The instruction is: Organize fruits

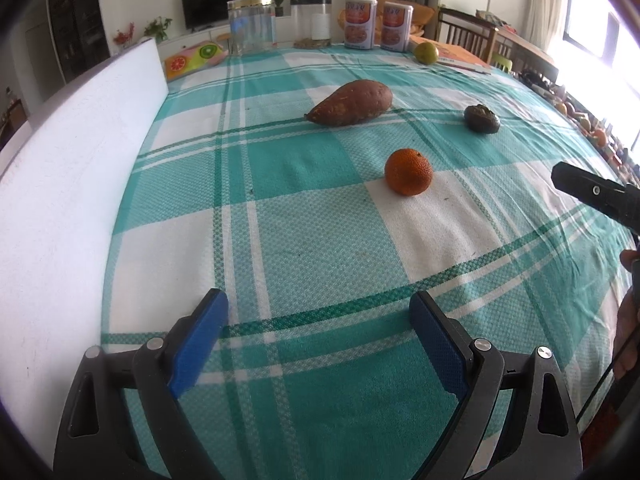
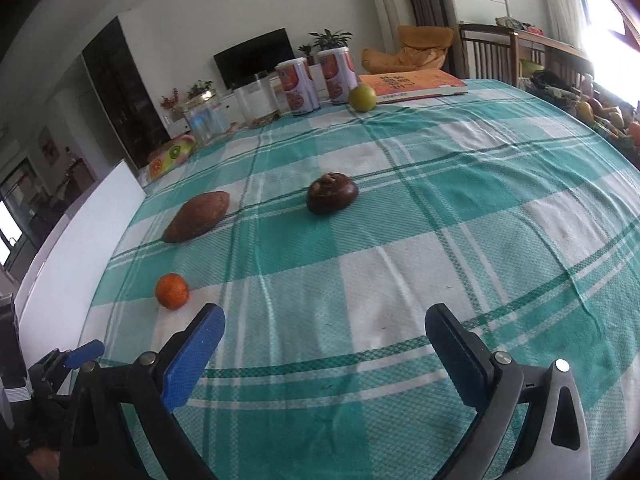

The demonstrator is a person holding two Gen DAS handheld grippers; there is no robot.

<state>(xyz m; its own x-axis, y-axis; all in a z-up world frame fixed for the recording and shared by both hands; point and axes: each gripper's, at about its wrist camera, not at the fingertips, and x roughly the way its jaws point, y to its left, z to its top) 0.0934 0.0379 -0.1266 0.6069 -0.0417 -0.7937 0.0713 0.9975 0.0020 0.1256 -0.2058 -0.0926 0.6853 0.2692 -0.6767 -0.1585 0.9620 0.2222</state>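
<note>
A checked cloth [image 1: 320, 240] bore an orange [image 1: 408, 171], a yam [image 1: 350, 103] and a dark fruit [image 1: 481, 118]. The left gripper [image 1: 318, 338] and right gripper [image 2: 324, 350] both gaped wide, holding nothing.

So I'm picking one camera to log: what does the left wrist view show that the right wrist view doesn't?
Only the left wrist view shows its own open left gripper whole. Only the right wrist view shows the open right gripper whole, plus the orange cushion behind the table. Both show the orange, sweet potato, dark fruit, green fruit, two cans and white board.
</note>
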